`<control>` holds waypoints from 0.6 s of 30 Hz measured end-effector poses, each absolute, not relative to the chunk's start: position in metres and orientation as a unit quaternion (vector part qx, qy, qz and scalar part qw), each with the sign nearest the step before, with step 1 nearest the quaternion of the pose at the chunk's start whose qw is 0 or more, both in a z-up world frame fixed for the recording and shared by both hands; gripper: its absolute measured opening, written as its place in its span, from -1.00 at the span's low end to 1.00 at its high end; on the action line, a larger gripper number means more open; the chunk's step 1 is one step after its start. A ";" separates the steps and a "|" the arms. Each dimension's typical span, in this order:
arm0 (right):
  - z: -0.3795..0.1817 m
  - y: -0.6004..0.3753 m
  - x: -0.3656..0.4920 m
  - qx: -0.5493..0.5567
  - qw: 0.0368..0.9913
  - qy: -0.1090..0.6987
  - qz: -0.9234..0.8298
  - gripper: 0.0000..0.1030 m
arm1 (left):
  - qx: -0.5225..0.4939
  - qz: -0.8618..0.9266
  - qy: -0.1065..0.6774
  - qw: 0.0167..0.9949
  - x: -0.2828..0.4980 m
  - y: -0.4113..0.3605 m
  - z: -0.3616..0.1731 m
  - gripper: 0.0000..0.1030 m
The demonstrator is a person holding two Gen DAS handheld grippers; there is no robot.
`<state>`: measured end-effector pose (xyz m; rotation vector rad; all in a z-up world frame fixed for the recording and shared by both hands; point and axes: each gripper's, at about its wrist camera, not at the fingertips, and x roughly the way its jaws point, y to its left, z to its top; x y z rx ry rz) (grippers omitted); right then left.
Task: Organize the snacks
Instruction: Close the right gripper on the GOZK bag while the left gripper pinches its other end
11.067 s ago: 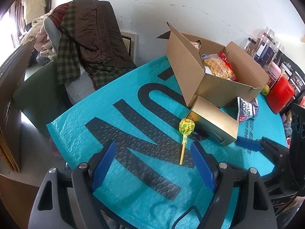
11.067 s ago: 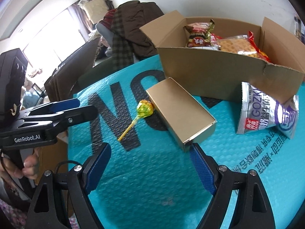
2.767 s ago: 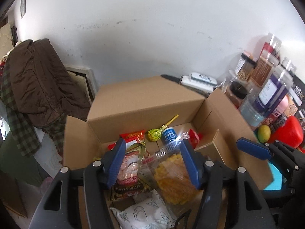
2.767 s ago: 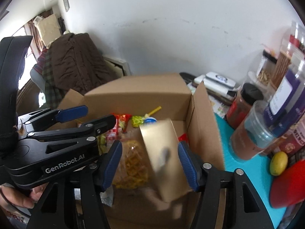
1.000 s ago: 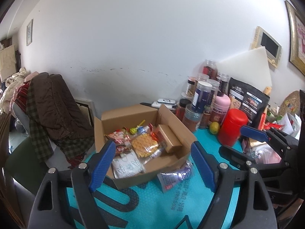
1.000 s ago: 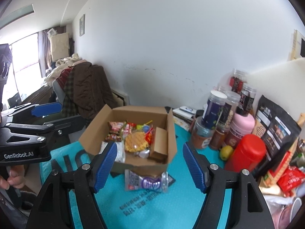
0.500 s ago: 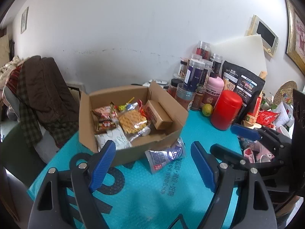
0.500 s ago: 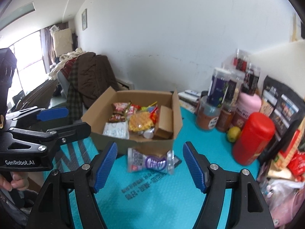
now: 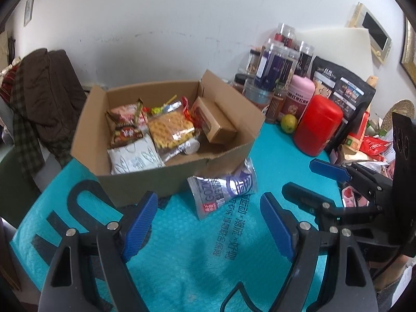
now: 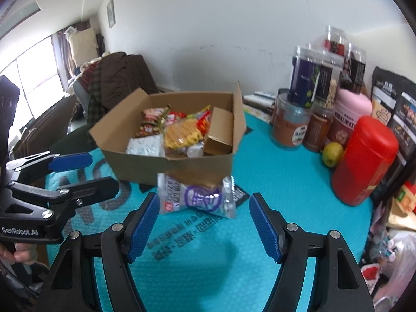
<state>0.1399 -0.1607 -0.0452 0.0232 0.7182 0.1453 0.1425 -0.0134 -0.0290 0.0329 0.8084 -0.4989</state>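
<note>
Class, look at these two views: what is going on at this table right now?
A person is sorting snacks with two handheld grippers. Most snacks already sit in the cardboard box. One purple-and-silver snack packet lies on the teal mat against the box's front. The right gripper and left gripper both have open, empty jaws, pointing towards it.

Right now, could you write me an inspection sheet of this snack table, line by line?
Surface: teal bubble mat with black lettering.
Job's things: cardboard box open, holding snack packs and a gold carton; silver-purple snack bag on the mat against the box front.
Clutter: red canister, jars, a lime, dark pouches.
Grippers: left gripper and right gripper both open, empty.
Cables: black loop at the left gripper's base.
Surroundings: white wall, jacket-draped chair.
</note>
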 end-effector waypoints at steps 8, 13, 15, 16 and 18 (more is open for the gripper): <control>-0.074 -0.173 0.165 0.017 0.921 0.383 0.065 0.40 | 0.014 -0.239 0.418 0.877 0.163 -0.022 -0.059 0.58; -0.092 -0.178 0.182 0.018 0.912 0.404 0.062 0.40 | 0.005 -0.237 0.434 0.869 0.178 -0.025 -0.076 0.58; -0.100 -0.181 0.188 0.020 0.908 0.414 0.062 0.40 | 0.003 -0.236 0.442 0.865 0.183 -0.026 -0.084 0.58; -0.103 -0.181 0.191 0.021 0.906 0.418 0.064 0.40 | 0.001 -0.237 0.446 0.863 0.186 -0.027 -0.088 0.58; -0.111 -0.183 0.197 0.022 0.901 0.427 0.069 0.40 | -0.002 -0.239 0.454 0.858 0.190 -0.029 -0.094 0.58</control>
